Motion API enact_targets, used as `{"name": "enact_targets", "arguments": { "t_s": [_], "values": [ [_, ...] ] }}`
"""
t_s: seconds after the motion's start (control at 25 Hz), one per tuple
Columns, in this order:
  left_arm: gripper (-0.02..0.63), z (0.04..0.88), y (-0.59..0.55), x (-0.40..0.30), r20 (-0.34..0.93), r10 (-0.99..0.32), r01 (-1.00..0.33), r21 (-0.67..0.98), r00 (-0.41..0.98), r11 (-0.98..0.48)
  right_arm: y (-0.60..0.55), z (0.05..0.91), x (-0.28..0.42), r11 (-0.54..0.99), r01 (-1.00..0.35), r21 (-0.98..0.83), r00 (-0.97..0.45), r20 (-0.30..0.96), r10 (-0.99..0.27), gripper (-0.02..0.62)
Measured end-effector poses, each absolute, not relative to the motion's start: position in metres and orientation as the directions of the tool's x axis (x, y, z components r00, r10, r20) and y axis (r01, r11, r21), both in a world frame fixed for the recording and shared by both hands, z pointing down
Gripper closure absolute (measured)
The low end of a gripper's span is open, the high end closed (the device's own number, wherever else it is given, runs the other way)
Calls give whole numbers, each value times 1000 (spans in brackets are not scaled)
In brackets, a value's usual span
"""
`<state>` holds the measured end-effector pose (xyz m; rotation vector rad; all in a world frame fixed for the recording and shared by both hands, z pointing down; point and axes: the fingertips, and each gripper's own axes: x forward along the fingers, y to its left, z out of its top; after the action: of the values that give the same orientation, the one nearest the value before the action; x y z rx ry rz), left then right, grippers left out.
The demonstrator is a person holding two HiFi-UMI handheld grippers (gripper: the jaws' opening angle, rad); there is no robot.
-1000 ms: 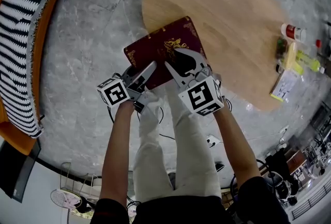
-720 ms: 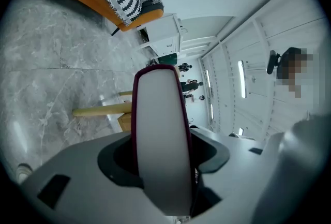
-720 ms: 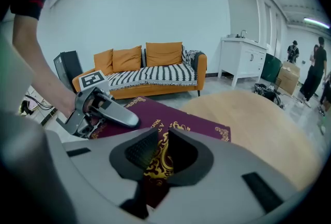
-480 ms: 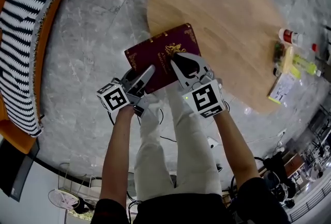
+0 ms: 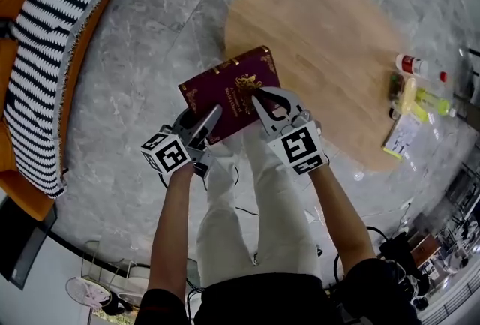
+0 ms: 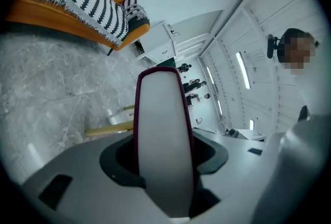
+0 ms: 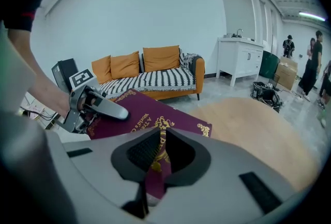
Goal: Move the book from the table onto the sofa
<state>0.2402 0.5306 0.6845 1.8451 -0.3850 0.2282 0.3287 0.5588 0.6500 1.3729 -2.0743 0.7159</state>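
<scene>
The maroon book [image 5: 229, 87] with gold ornament hangs tilted over the near edge of the round wooden table [image 5: 330, 46], held from both sides. My left gripper [image 5: 212, 115] is shut on its thick left edge; the white page block [image 6: 163, 130] fills the jaws. My right gripper [image 5: 260, 100] is shut on the book's near right edge [image 7: 155, 163]. Both pairs of jaws have just been closing with the book between them. In the right gripper view, the left gripper [image 7: 116, 112] lies over the cover. The orange sofa [image 7: 150, 78] with its striped throw [image 5: 52, 46] is off to the left.
Bottles and papers [image 5: 412, 91] sit at the table's far right end. Grey marble floor [image 5: 142, 31] lies between table and sofa. A white cabinet [image 7: 243, 57] and people [image 7: 313, 60] stand at the right. A black box [image 7: 64, 75] is beside the sofa. Cables [image 5: 240, 203] lie by my legs.
The right jaws have narrowed onto the book's edge. Both grippers have risen with the book, which now tilts clear of the tabletop and sits nearer the table's edge.
</scene>
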Motion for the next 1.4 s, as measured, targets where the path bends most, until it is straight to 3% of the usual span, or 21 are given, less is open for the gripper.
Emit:
{"name": "enact_targets", "arguments": {
  "t_s": [0.84, 1.0, 1.24, 1.4],
  "values": [
    [362, 479, 442, 183, 326, -421, -514, 707, 846, -485, 484, 479, 301, 330, -919, -215, -393, 551, -736, 565],
    [362, 440, 438, 173, 295, -448, -510, 699, 844, -502, 472, 444, 295, 293, -924, -246, -381, 529, -759, 574],
    [364, 381, 441, 158, 270, -484, -524, 671, 832, -525, 467, 380, 274, 353, -919, -179, -394, 485, -781, 578],
    [367, 340, 434, 147, 222, -555, -549, 639, 802, -538, 457, 340, 273, 333, -908, -255, -414, 411, -812, 578]
  ]
}}
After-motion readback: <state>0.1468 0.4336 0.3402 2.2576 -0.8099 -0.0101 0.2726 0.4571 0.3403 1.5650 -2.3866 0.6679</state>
